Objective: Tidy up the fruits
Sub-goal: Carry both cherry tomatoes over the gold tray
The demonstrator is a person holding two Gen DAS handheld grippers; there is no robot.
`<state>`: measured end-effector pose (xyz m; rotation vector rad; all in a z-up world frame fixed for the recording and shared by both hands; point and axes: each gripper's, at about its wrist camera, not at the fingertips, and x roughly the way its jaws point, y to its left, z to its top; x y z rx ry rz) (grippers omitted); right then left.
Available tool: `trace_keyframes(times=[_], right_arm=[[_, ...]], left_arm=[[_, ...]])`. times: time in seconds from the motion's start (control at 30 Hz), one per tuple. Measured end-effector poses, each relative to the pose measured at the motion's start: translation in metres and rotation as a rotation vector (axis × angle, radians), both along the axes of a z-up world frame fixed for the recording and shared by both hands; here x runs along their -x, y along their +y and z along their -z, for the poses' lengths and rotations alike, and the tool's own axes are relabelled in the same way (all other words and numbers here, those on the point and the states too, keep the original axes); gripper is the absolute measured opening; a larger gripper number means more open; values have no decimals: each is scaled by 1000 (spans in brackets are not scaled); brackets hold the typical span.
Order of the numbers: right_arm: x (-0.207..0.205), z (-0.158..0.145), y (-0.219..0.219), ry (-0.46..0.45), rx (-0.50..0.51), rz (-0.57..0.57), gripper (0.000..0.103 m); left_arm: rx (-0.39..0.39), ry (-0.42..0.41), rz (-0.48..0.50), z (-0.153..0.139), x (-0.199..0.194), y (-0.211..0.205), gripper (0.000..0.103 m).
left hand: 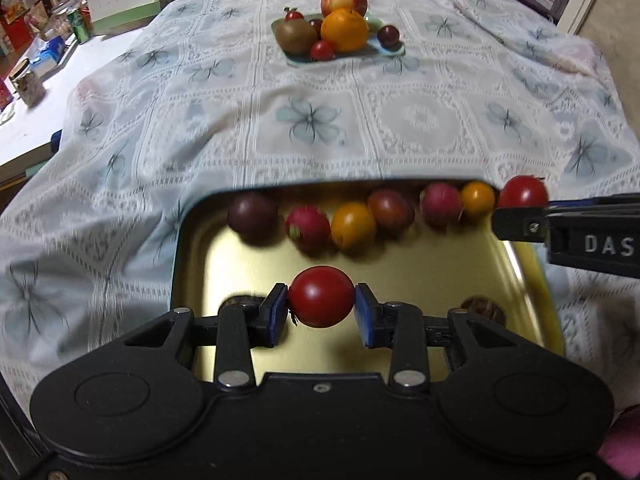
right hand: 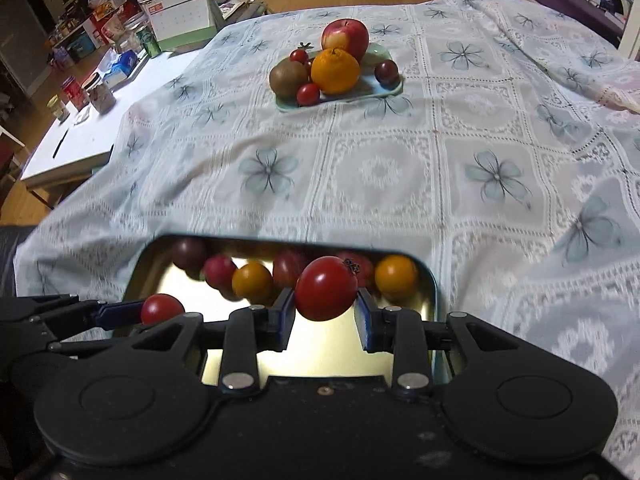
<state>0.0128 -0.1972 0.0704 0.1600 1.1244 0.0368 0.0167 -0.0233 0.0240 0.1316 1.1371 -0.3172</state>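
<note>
My left gripper [left hand: 321, 307] is shut on a red cherry tomato [left hand: 321, 297] above the gold metal tray [left hand: 420, 276]. My right gripper [right hand: 325, 309] is shut on a larger red tomato [right hand: 326, 288] over the same tray [right hand: 428, 300]; it also shows at the right of the left wrist view [left hand: 522, 196]. Several small red, orange and dark fruits [left hand: 352, 225] line the tray's far wall. A pale green plate [right hand: 360, 94] at the far middle holds an apple [right hand: 345, 38], an orange [right hand: 335, 71], a kiwi [right hand: 289, 79] and small tomatoes.
A floral lace tablecloth [right hand: 360, 176] covers the table. To the far left stands a white side table [right hand: 80, 136] with jars, a can, a tissue box and a desk calendar [right hand: 180, 14]. A purple bed is at the far right.
</note>
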Motion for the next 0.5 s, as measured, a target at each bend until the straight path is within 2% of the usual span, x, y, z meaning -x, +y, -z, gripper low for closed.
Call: trace_keyframes(times=[0.23, 0.5], right_arm=[[23, 14, -7, 46, 2, 29, 32], [23, 37, -12, 125, 59, 62, 32]], left_arm=[[14, 73, -61, 23, 12, 7, 44], [-12, 52, -117, 28, 16, 10, 45]])
